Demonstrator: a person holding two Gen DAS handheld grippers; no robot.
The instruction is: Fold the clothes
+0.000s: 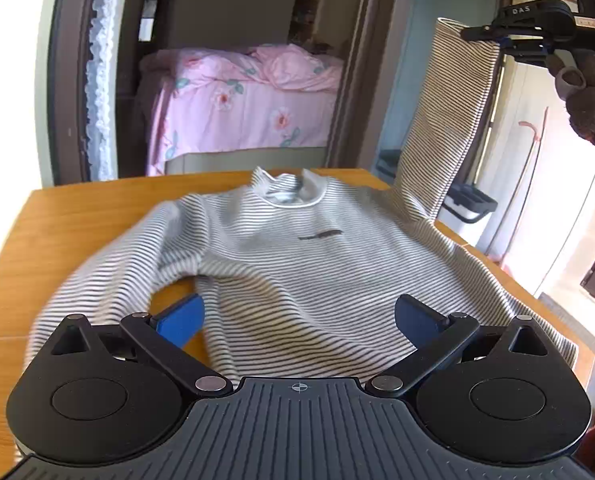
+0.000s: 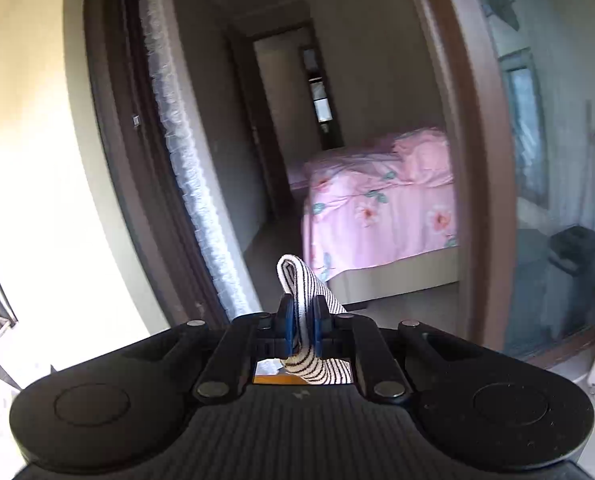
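Wooden surface [image 1: 77,216] under me, bedroom doorway beyond. Left tongs [image 1: 297,316] spread wide, nothing between the blue pads, hovering over the hem end of the shirt [image 1: 297,264]. Right tongs [image 2: 302,322] clamped tight on the cuff of the right sleeve [image 1: 445,120]; a striped loop pokes up between the pads in the right wrist view. Left wrist view shows that sleeve hauled up high off the surface, stretched taut from the shoulder to the right tongs [image 1: 481,34].

Risks, as I judge them: only a thin bit of cuff sits in the pads, so it could slip out on the way across and the sleeve drop crooked. Pulling on a taut sleeve may drag the whole shirt sideways, since my left tongs pin nothing. Right shoulder sits near the surface edge, so a tug that way could slide fabric off. Left sleeve [image 1: 109,272] is already bunched and curved, likely to leave a lumpy fold if not smoothed first.

Shirt: thin grey-and-white stripes, long sleeves, round white-edged collar [image 1: 293,194] at the far end, small dark mark on the chest. Lying front up, body mostly flat with soft ripples, hem nearest me. Soft knit, floppy, should drape wherever dropped.

Further back: pink flowered bed [image 1: 237,108] through the doorway.
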